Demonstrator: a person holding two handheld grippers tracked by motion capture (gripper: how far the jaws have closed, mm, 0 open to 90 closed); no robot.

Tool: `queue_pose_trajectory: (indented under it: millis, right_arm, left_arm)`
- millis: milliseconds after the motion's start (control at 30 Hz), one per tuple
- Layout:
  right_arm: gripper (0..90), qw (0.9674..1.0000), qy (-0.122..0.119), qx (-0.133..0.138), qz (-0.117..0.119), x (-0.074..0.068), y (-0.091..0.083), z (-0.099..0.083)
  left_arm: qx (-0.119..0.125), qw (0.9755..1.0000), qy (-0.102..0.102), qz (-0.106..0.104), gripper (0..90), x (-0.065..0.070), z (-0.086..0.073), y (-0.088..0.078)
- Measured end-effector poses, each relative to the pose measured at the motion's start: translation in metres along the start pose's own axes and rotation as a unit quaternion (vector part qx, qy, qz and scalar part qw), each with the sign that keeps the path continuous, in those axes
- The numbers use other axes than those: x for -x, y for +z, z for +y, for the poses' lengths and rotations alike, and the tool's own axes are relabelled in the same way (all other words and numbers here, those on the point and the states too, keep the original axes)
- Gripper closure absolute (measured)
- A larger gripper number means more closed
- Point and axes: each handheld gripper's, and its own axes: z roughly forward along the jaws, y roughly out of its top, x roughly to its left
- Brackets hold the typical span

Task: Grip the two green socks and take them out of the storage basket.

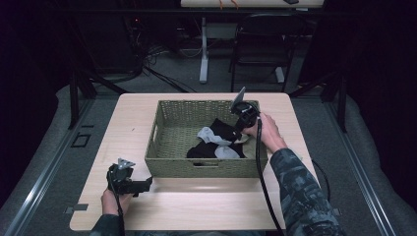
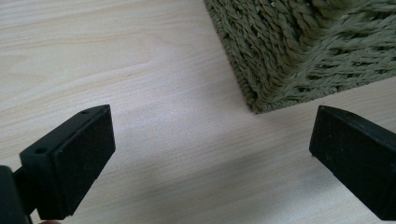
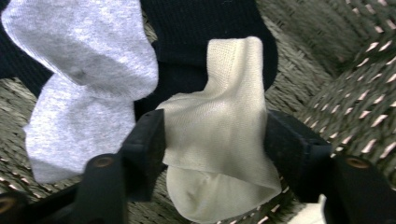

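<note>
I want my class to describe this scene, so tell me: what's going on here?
A person works at a table with a gripper in each hand. The right gripper reaches into a woven basket of socks, its jaws on either side of a cream sock that lies beside a grey sock and dark ones. The left gripper sits open over the bare table by the basket's corner, holding nothing.

A cream sock [image 3: 219, 135], knitted and folded over on itself, lies crumpled in the green woven basket [image 1: 173, 114] toward its 3 o'clock side, resting on dark clothes with a grey sock [image 3: 84, 79] just beside it.
</note>
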Motion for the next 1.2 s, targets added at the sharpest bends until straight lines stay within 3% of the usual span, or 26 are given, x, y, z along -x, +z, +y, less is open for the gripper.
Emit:
queue_pose_trajectory:
  millis: [67, 200, 300, 400, 433, 500, 633, 1033, 1200]
  right_arm:
    - [47.0, 0.9999, 0.007, 0.000, 0.009, 0.000, 0.002, -0.001]
    - [58.3, 0.9999, 0.015, -0.005, 0.004, 0.001, 0.003, -0.001]
    - [72.5, 0.9997, 0.024, -0.005, -0.003, 0.002, 0.004, -0.003]
    - [83.3, 0.9997, 0.018, -0.018, -0.004, 0.004, 0.002, -0.003]
    - [85.7, 0.9992, 0.040, 0.006, 0.004, 0.002, 0.005, -0.005]
    - [86.8, 0.9997, 0.021, -0.015, -0.001, 0.005, 0.000, -0.004]
    - [87.2, 0.9995, 0.027, 0.004, 0.013, 0.003, -0.008, -0.006]
    - [87.7, 0.9987, 0.005, 0.042, 0.027, -0.001, -0.057, -0.010]
    - [87.7, 0.9986, -0.005, 0.044, 0.029, 0.000, -0.075, -0.010]
  left_arm:
    - [0.000, 1.0000, 0.000, 0.000, 0.2, 0.000, 0.000, 0.000]
    - [0.001, 1.0000, 0.000, 0.001, 0.2, 0.000, 0.000, 0.000]
    - [0.001, 1.0000, 0.000, 0.001, 0.2, 0.000, 0.000, 0.000]
    - [0.002, 1.0000, 0.001, 0.001, 0.2, 0.000, 0.000, 0.000]
    - [0.001, 1.0000, 0.001, 0.001, 0.2, 0.000, 0.000, -0.001]
    - [0.002, 1.0000, 0.000, 0.002, 0.2, 0.000, 0.000, -0.001]
    - [0.002, 1.0000, 0.000, 0.002, 0.2, -0.001, 0.000, -0.001]
    - [0.003, 1.0000, -0.001, 0.003, 0.2, 0.000, 0.000, -0.001]
    - [0.004, 1.0000, -0.002, 0.002, 0.2, 0.000, 0.000, -0.001]
